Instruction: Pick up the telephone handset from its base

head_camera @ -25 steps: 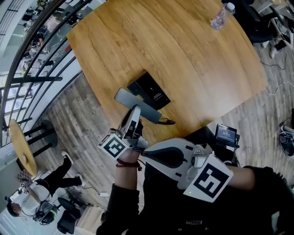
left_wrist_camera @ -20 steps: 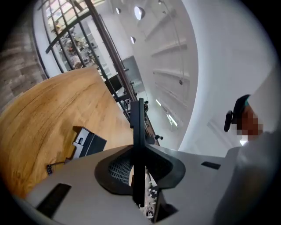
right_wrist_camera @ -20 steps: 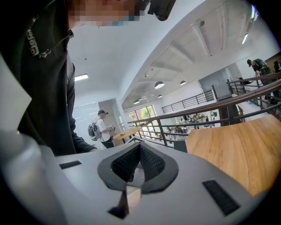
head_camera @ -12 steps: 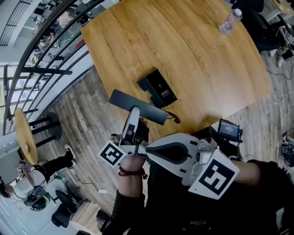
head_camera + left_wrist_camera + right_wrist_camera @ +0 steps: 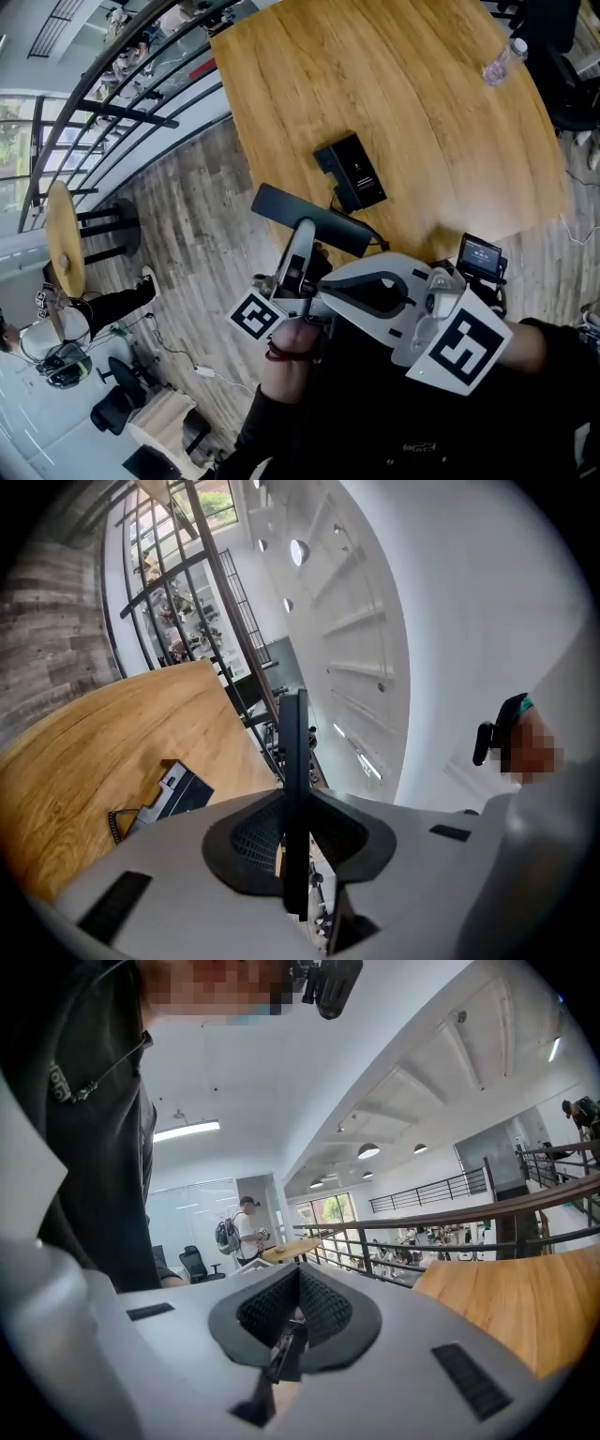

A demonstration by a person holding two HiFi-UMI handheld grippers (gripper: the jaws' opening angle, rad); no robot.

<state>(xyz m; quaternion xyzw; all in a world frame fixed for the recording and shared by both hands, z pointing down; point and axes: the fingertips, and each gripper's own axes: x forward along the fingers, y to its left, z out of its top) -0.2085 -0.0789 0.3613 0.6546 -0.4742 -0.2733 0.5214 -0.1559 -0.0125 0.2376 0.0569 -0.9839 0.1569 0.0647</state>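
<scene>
Now lifted higher off the base [image 5: 352, 173], the handset [image 5: 314, 219] stays pinched by the left gripper [image 5: 304, 236]; right gripper [image 5: 330, 292] jaws meet.

Telephone base [image 5: 351, 172], on the table [image 5: 422, 103] ahead of the left gripper [image 5: 304, 234]: small pale print on top, too small to read.
Marker cubes [image 5: 461, 344] on both grippers: black-and-white square patterns, no letters.
Small screen [image 5: 481, 254], just beside the right gripper [image 5: 298, 1279]: pale lines, unreadable.
Dark shirt [image 5: 66, 1091], behind the right gripper: white letters, cut off, not legible.
</scene>
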